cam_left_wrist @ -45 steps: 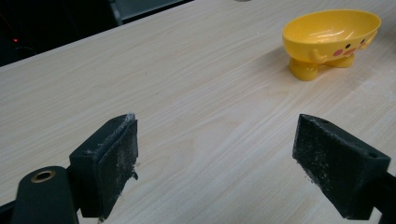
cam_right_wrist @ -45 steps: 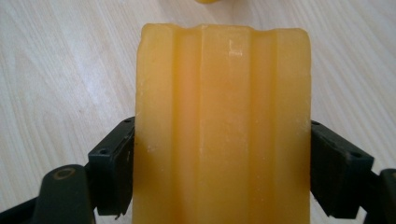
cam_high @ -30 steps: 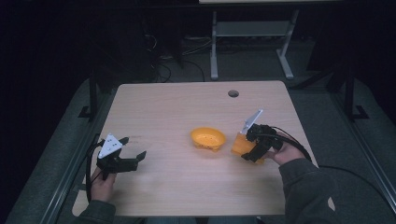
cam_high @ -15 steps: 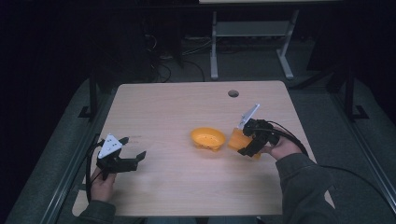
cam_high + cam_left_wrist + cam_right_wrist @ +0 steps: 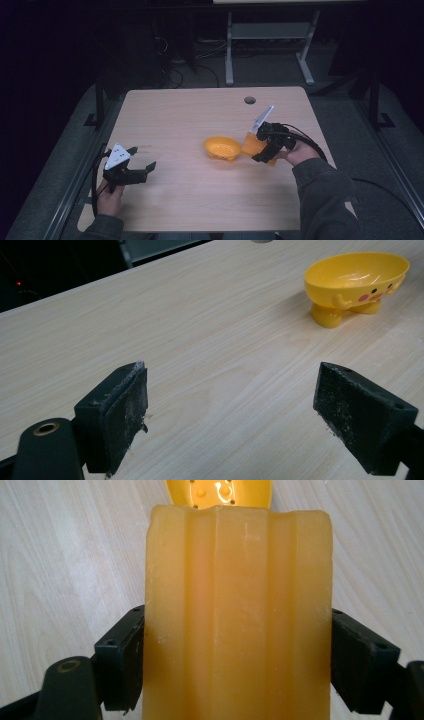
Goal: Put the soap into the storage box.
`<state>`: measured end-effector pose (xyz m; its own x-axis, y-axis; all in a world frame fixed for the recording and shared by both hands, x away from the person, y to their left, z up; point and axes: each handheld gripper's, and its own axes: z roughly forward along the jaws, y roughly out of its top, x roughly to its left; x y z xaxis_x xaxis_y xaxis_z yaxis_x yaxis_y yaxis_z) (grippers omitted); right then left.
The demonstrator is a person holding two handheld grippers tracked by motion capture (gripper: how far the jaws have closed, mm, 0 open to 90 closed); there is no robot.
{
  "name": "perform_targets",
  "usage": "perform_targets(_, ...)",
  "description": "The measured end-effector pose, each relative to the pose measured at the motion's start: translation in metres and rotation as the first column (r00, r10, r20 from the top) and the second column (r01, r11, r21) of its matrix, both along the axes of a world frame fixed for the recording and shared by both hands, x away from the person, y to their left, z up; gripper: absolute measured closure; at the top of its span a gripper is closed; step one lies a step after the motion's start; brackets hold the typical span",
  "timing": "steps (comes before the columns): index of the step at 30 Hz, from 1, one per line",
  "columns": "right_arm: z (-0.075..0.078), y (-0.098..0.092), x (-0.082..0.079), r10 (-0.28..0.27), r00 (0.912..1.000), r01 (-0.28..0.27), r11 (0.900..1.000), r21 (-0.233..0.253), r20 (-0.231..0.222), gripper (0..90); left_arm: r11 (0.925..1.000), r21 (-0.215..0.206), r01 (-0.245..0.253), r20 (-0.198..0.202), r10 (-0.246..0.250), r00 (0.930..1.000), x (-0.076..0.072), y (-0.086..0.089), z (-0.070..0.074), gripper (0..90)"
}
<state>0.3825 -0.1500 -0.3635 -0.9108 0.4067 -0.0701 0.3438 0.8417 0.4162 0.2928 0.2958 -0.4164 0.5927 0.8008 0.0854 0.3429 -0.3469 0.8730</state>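
Observation:
A ribbed, yellow-orange soap bar (image 5: 237,615) is clamped between my right gripper's (image 5: 237,660) jaws, which press on its two long sides. In the high view the bar (image 5: 251,144) hangs just right of a yellow duck-faced dish (image 5: 222,148), with the right gripper (image 5: 263,150) tilted toward the dish. The dish's perforated inside (image 5: 220,492) peeks over the bar's far end. My left gripper (image 5: 142,162) rests low at the table's left front, jaws wide apart and nothing between them (image 5: 245,415). From there the dish (image 5: 356,277) stands far off at the upper right.
The pale wooden table (image 5: 190,110) has a round cable hole (image 5: 249,100) near its far edge. A metal frame stand (image 5: 267,35) is on the dark floor behind the table. Cables trail from both grippers.
My right gripper has carried the soap bar slightly left and up, closer to the dish. The left gripper has stayed put.

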Motion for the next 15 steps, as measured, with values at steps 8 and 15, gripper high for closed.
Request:
perform_targets(8, 0.003, 0.005, 0.004, 0.012, 0.9999, -0.012, 1.0, 0.001, 0.001, 20.6, 1.0, -0.002, 0.0, -0.002, 0.0, 1.0, 0.0, 0.0, 0.0, 13.4)
perform_targets(15, 0.008, 0.012, 0.008, 0.025, 0.9997, -0.025, 1.0, 0.009, 0.005, 20.6, 1.0, -0.007, -0.003, 0.0, 0.003, 1.0, 0.0, 0.001, 0.0, 13.4)
